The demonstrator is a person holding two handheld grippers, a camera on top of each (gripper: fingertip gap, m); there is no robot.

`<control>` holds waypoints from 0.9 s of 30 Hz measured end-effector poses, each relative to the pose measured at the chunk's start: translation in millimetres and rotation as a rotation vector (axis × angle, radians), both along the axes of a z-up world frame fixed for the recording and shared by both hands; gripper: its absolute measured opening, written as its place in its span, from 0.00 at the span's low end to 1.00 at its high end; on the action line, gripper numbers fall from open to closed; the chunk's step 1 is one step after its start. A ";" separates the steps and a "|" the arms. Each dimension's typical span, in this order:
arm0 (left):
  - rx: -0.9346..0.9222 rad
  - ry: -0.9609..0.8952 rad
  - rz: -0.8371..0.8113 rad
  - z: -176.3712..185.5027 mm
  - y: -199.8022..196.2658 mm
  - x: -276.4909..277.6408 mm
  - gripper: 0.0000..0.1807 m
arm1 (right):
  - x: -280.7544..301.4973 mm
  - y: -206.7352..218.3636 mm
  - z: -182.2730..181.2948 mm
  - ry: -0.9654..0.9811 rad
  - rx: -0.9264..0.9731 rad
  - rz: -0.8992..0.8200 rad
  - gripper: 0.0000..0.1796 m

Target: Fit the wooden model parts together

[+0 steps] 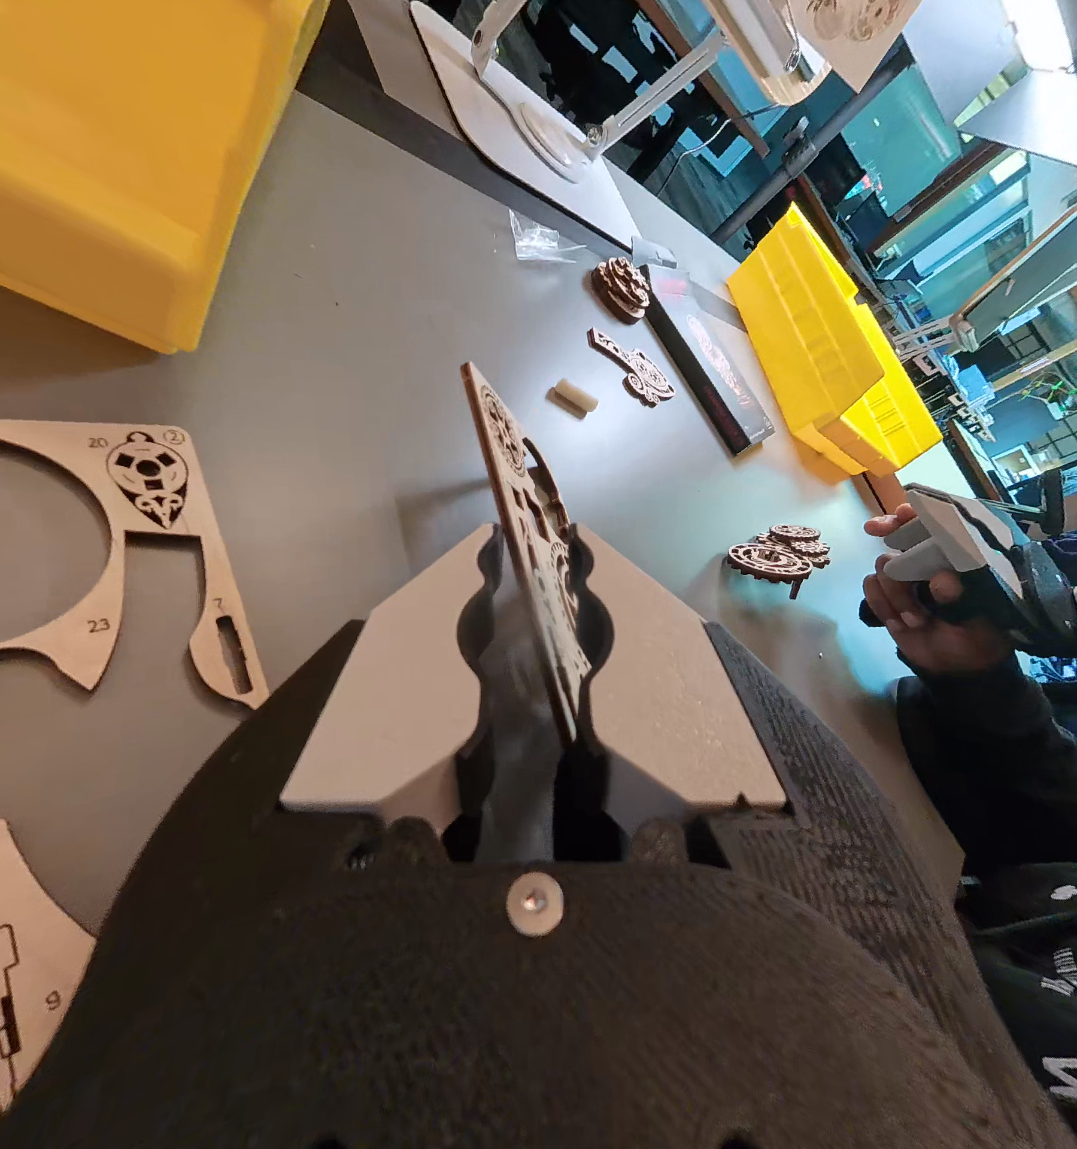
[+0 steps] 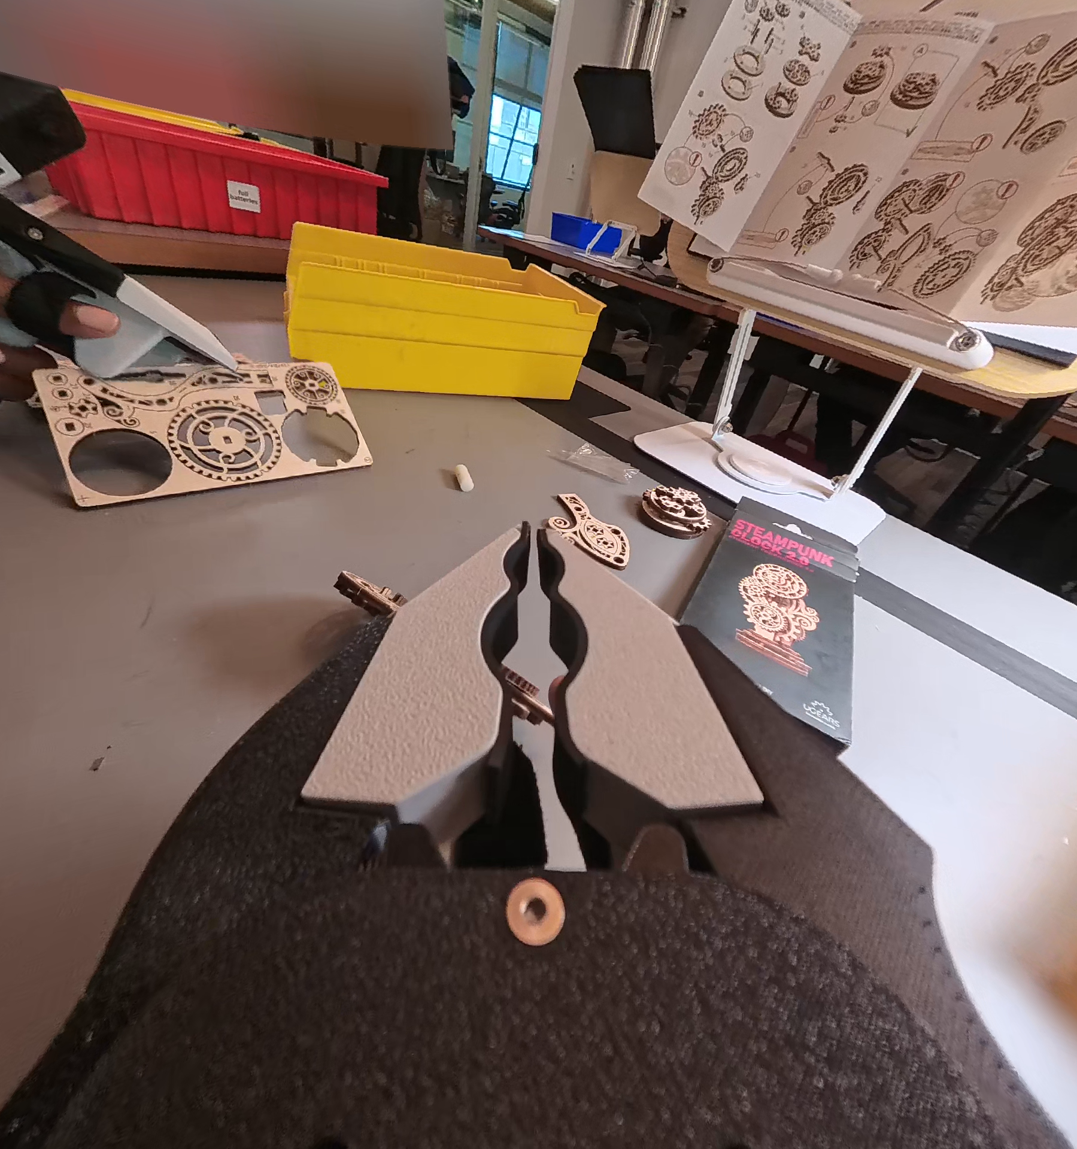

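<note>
left wrist view: the left tongs are clamped on a thin wooden parts sheet, held edge-on and upright above the grey desk. the grip sits on one end only, so the sheet will likely flex; better to keep it steady and press a part out close to the tongs rather than at the free end. spent sheets lie flat at the left. the gear assembly rests on the desk near the right tongs, well apart from the sheet. a big yellow bin fills the top left and stacked yellow trays sit farther off; their insides are hidden.

right wrist view: the right tongs are nearly closed with a narrow gap at the tips, gripping nothing i can make out; the gear assembly lies beneath them, mostly hidden. the left tongs pinch the parts sheet. the yellow trays look empty from here. the red bin behind hides its contents.
</note>
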State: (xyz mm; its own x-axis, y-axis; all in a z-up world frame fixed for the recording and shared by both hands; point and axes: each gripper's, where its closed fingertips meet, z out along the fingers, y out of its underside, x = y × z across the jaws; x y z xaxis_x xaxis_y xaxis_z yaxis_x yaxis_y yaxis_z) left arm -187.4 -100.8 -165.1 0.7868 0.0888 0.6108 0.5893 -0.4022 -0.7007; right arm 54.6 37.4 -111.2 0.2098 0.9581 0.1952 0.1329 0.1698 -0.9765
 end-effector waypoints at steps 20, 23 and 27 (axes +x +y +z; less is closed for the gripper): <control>-0.308 0.410 0.087 1.8 -137.6 -107.6 0.50 | -5.0 -1.4 -11.8 -0.051 0.020 -0.001 0.00; -0.302 0.408 -0.017 -16.8 -142.9 -86.4 0.54 | -6.0 -1.6 -14.0 -0.063 0.028 -0.006 0.00; -0.348 0.503 -0.129 -41.1 -143.6 -66.7 0.57 | -7.9 -3.4 -16.3 -0.078 0.051 -0.009 0.00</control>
State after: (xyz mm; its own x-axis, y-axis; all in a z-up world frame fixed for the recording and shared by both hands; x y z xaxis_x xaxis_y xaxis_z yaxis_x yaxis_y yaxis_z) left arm -254.1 -244.4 -206.2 0.9883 0.1005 0.1147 0.1522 -0.7025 -0.6952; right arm 46.7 34.0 -127.5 0.2005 0.9446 0.2599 0.2104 0.2176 -0.9531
